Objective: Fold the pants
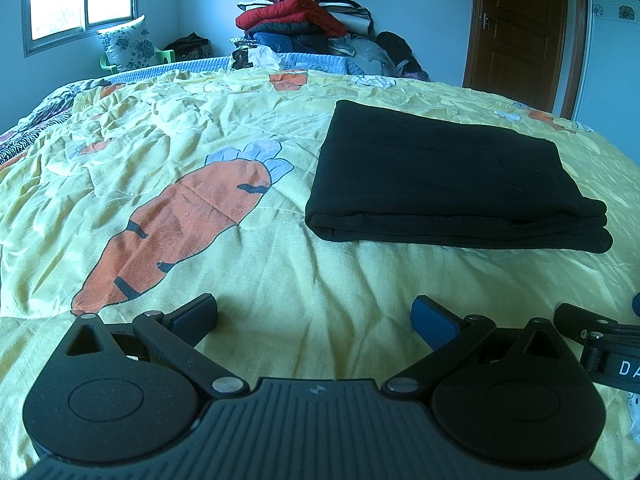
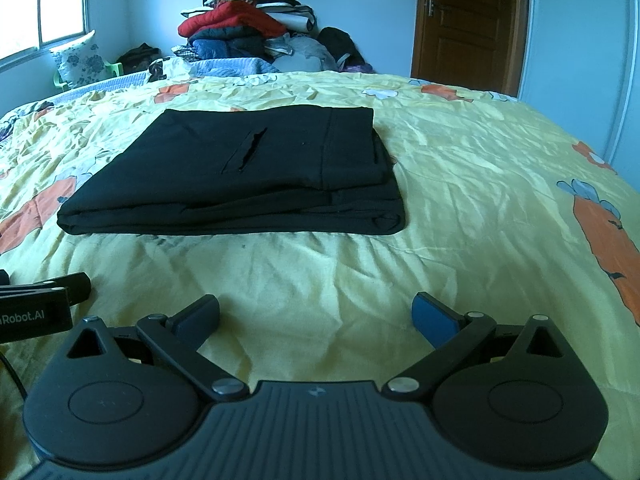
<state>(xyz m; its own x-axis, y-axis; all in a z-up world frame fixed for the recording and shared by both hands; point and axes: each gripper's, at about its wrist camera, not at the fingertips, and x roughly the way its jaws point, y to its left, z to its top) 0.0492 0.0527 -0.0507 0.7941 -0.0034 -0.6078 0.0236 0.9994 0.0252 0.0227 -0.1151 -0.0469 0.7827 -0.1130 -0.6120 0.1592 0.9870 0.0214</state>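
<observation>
Left wrist view: the left hand-held gripper (image 1: 314,314) is spread and empty, low over the yellow carrot-print quilt (image 1: 160,128); the black pants (image 1: 448,180) lie folded ahead to the right. Nudging the loose stacked edges could undo the fold.

Right wrist view: the right hand-held gripper (image 2: 316,312) is likewise spread. The soft, wrinkled bed could let layers slide. A clothes pile (image 2: 248,28) and door (image 2: 468,20) stand beyond.

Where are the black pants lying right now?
The folded black pants lie on the yellow carrot-print bedspread, ahead of both open claws and touching neither; right of centre in the left wrist view, left of centre in the right.
</observation>
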